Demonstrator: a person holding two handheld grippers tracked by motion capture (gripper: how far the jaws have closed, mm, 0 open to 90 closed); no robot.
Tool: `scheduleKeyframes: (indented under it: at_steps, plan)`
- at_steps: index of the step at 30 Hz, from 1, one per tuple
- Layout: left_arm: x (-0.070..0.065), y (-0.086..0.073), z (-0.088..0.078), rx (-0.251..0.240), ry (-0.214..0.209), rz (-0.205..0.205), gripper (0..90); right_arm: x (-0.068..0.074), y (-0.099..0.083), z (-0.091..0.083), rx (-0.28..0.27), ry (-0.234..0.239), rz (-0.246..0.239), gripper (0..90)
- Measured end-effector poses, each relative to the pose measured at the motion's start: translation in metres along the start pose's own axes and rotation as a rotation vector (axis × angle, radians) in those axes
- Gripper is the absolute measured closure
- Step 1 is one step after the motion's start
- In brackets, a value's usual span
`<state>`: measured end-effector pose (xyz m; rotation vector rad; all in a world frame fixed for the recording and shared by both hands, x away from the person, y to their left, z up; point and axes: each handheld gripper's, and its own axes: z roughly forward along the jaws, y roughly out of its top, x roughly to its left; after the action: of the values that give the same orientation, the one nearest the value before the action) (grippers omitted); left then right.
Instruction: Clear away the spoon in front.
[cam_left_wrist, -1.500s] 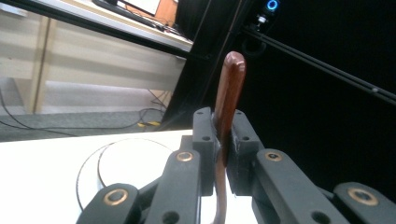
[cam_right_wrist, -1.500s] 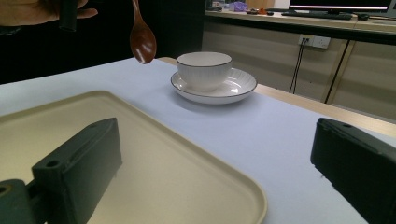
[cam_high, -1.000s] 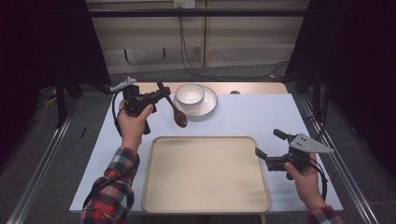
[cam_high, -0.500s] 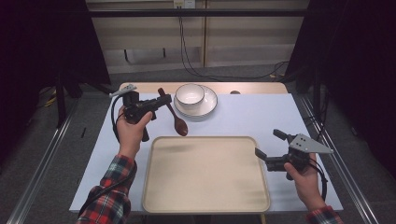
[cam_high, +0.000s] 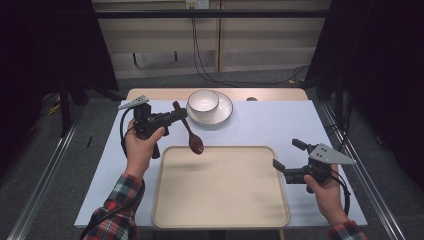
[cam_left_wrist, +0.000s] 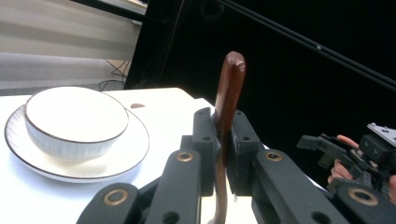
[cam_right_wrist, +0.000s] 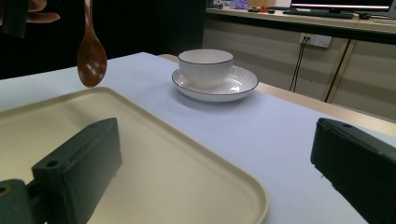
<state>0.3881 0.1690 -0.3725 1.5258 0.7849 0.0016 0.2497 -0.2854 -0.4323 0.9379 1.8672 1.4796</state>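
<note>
My left gripper (cam_high: 181, 114) is shut on the handle of a brown wooden spoon (cam_high: 192, 137), whose bowl hangs down over the far left edge of the beige tray (cam_high: 220, 212). In the left gripper view the spoon handle (cam_left_wrist: 228, 98) stands pinched between the two black jaws. A white bowl (cam_high: 203, 100) sits on a white plate (cam_high: 225, 111) at the back of the table. My right gripper (cam_high: 289, 155) is open at the tray's right edge, nothing between its fingers. The right gripper view shows the spoon (cam_right_wrist: 90, 57) hanging above the tray (cam_right_wrist: 154, 154), with the bowl (cam_right_wrist: 205, 67) behind.
A pale blue mat (cam_high: 280, 125) covers the table, with a wooden strip along its far edge. Metal rails run on the floor at both sides. Dark curtains stand to the left and right.
My left gripper has carried the spoon toward me and a little down, from beside the plate to the tray's far left edge. The right gripper has stayed put.
</note>
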Motion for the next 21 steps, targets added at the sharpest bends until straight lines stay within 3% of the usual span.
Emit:
scheduleKeyframes:
  at_steps: [21]
  plan:
    - [-0.009, -0.020, -0.008, 0.061, -0.044, -0.004, 83.9, 0.002, -0.001, 0.001, 0.000, 0.014, -0.008, 1.3]
